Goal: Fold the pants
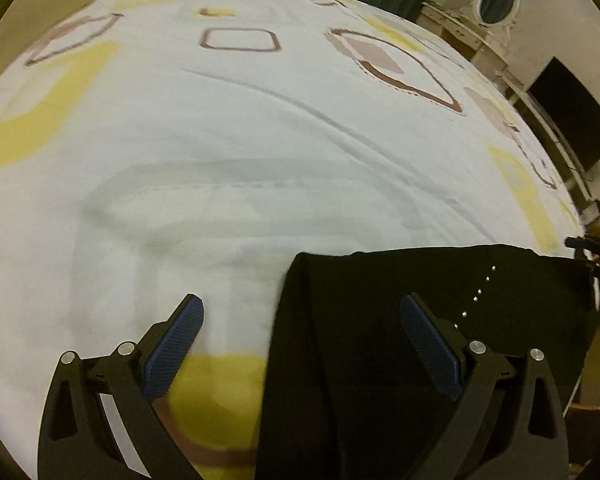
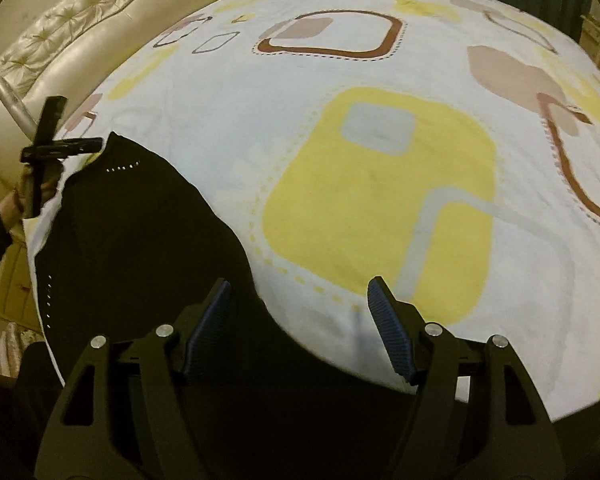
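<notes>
The black pants [image 1: 372, 340] lie flat on the patterned bed sheet [image 1: 240, 128], with a line of small white dots near one edge. My left gripper [image 1: 302, 314] hovers open over their left edge; one blue pad [image 1: 176, 348] is above the sheet and the other above the cloth, gripping nothing. In the right wrist view the pants [image 2: 140, 240] fill the lower left. My right gripper [image 2: 300, 300] is open above their right edge, nothing between its pads. The left gripper [image 2: 50, 148], held by a hand [image 2: 10, 208], shows at the pants' far corner.
The bed's white sheet [image 2: 380, 184] has yellow and brown squares and stretches far ahead. A cream tufted headboard [image 2: 60, 40] runs along the left. A pale dresser with an oval mirror [image 1: 496, 0] and a dark screen [image 1: 572, 116] stand beyond the bed's right side.
</notes>
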{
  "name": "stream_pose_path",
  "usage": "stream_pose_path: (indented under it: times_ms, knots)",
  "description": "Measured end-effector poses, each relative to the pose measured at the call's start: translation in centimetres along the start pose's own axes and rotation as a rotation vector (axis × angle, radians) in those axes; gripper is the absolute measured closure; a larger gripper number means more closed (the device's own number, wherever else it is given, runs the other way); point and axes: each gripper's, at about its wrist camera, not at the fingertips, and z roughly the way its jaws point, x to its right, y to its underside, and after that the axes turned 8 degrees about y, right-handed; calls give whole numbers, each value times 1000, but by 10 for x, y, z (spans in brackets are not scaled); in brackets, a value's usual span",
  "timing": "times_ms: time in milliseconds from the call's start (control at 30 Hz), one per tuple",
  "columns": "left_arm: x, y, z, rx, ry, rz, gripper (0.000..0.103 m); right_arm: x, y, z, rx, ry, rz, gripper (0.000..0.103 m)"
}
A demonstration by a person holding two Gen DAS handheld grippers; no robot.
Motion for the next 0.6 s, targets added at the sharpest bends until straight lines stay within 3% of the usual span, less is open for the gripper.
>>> stream_pose_path:
  times_ms: [200, 267, 300, 333, 367, 433, 467, 600]
  knots:
    - [2, -4, 11, -30, 24, 57, 5, -11, -8, 19, -60, -27, -39, 30]
    - [2, -6, 11, -42, 20, 65, 11, -17, -10, 26, -81, -43, -56, 30]
    - [3, -8, 12, -45, 5, 72, 24, -19, -10, 27, -88, -47, -65, 31]
    - [3, -10, 13, -45, -34, 81, 35, -23, -10, 31, -100, -49, -74, 36]
    - [2, -11, 12, -50, -34, 76, 37, -28, -10, 35, -119, -63, -87, 43]
    - [2, -12, 10, -56, 2, 65, 58, -35, -9, 40, -149, -75, -112, 88]
    - [3, -13, 10, -61, 21, 60, 66, -39, -8, 41, -157, -86, -116, 94]
    - [12, -17, 7, -70, 15, 75, 92, -47, -12, 26, -111, -1, -136, 95]
